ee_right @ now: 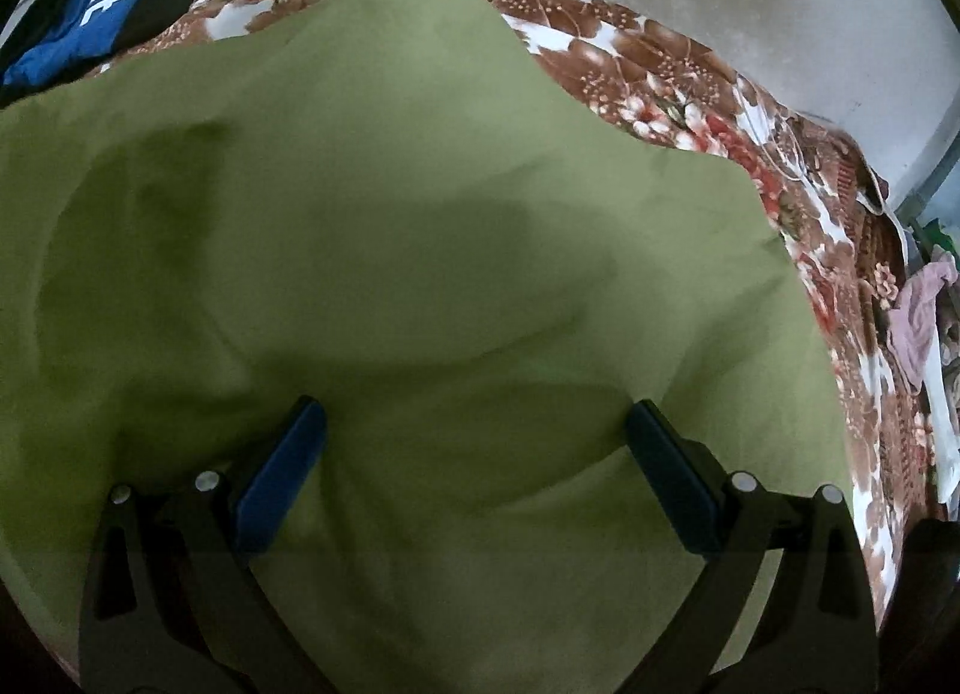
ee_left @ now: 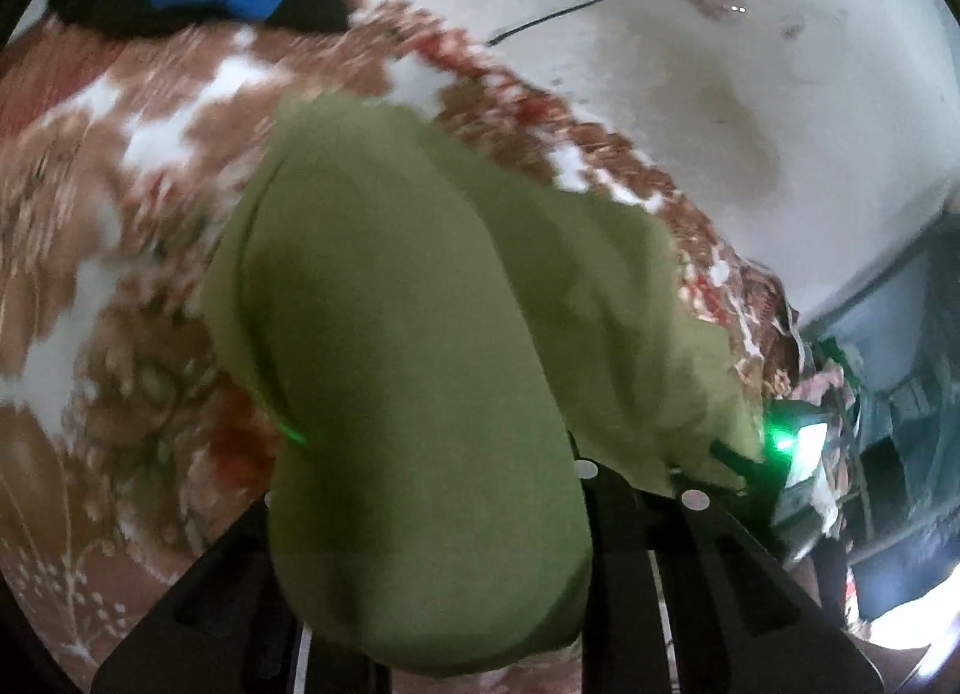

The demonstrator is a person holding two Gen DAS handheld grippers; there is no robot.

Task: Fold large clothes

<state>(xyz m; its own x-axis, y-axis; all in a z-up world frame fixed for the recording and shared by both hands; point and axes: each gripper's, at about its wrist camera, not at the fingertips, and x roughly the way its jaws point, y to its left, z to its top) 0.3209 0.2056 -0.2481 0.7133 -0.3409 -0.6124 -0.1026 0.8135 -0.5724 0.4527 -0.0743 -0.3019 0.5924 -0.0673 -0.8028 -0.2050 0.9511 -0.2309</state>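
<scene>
A large olive-green garment (ee_right: pixel 420 214) lies spread over a floral bedspread (ee_right: pixel 690 87). In the right wrist view my right gripper (ee_right: pixel 474 430) hovers just above the cloth, open wide, its blue pads (ee_right: pixel 288 466) apart with nothing pinched between them. In the left wrist view a bunched fold of the same green garment (ee_left: pixel 408 346) rises from the bed and drapes over my left gripper (ee_left: pixel 432 508). It hides the fingertips, and the black fingers (ee_left: pixel 618 538) close in on it from both sides. This view is blurred.
A blue and black garment (ee_right: pixel 90 27) lies at the bed's far left corner. A pale stained wall (ee_left: pixel 660 33) with a dark cable (ee_left: pixel 570 9) runs behind the bed. Mixed clothes (ee_right: pixel 918 322) are piled off the bed's right edge. A green light (ee_left: pixel 783 442) glows beside the lifted fold.
</scene>
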